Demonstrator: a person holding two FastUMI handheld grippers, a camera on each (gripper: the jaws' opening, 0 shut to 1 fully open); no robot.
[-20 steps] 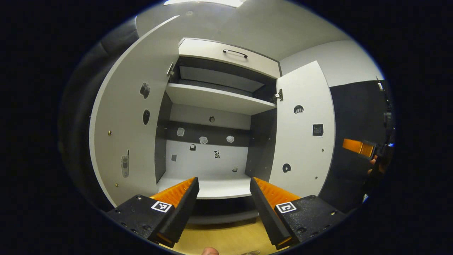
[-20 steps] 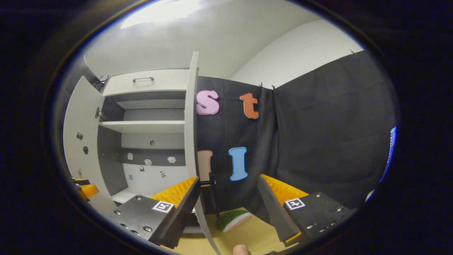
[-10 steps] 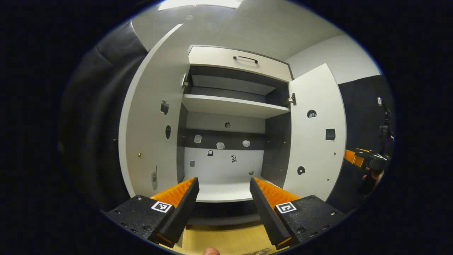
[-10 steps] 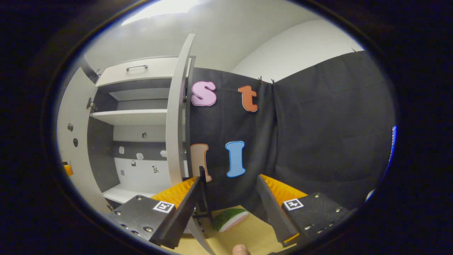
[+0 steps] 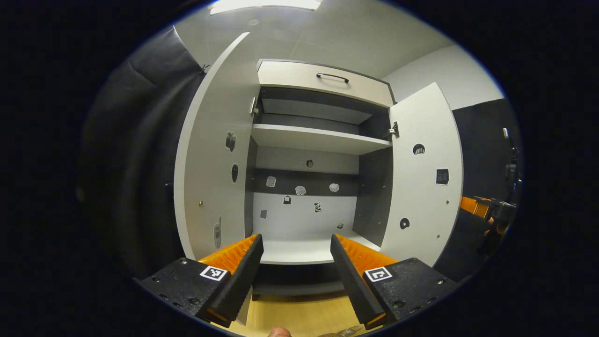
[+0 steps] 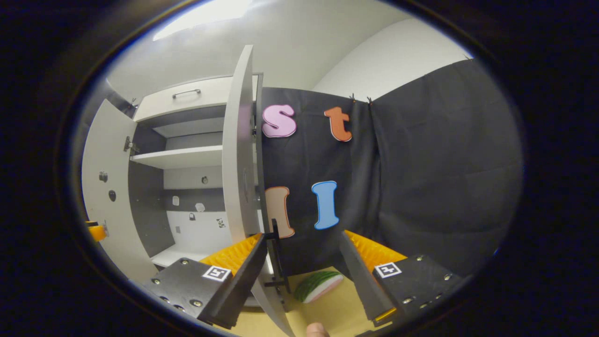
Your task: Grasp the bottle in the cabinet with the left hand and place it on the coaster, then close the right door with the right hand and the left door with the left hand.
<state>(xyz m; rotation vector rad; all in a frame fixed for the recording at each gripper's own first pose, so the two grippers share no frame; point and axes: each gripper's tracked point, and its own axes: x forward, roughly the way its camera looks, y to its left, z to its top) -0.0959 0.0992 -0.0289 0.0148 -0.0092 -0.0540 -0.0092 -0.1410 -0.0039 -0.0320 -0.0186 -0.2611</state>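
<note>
**A:** So the cabinet (image 5: 306, 140) is seen with both doors swung out. The left gripper (image 5: 295, 276) is held in front of the lower shelf (image 5: 299, 250), fingers spread, nothing pinched between them. No bottle can be made out on that shelf or the one above, and the coaster can't be made out either, so where the bottle ended up can't be told from here.

**B:** Right, judged from that, the door step is what's in hand. In the right gripper view the right gripper (image 6: 304, 276) is spread too, and the right door (image 6: 238, 154) is seen nearly edge-on, its black handle (image 6: 277, 257) sitting just beside the left finger (image 6: 234, 281), between the two fingers. Actual contact can't be confirmed.

**A:** What could be messed up?

**B:** If the door is pushed from the thin edge, it could be slipped off and swung back open. If the handle gets snagged by a finger, the door could be yanked instead of pushed. The watermelon-slice thing (image 6: 319, 285) on the wooden table (image 6: 337, 309) lies near the door's foot and might be clipped. The left door (image 5: 213, 154) could also be shut in the wrong order.
</note>
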